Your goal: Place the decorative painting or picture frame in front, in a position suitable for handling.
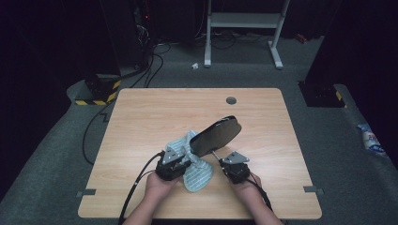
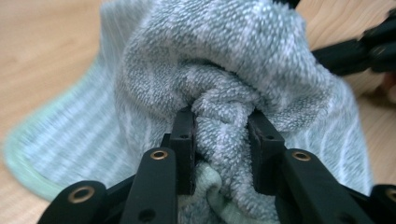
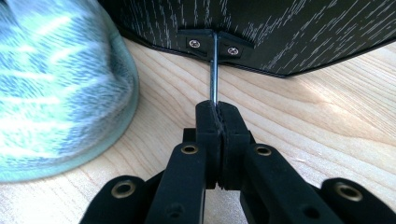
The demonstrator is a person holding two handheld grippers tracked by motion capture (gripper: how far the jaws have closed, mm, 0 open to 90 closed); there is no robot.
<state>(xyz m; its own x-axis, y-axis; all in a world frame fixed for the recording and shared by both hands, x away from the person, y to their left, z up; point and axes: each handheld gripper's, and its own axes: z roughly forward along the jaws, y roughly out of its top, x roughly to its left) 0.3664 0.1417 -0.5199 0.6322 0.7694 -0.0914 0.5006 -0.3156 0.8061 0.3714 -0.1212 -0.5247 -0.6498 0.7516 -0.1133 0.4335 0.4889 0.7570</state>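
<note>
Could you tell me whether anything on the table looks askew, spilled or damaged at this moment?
Nothing looks spilled or damaged. The dark oval board is tilted up off the table, but only because the right claw pinches its thin metal rod. The striped towel is bunched in the left claw.

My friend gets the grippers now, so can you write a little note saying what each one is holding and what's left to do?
Left gripper: shut on a bunched fold of the striped towel, beside the pan.
Right gripper: shut on the thin metal handle of the black pan, which is tilted up over the wooden table.
Done: both things are gripped, and the towel is at the pan's edge.
Left, probably: wipe the pan with the towel, then set both down. How much is already wiped can't be told.
</note>
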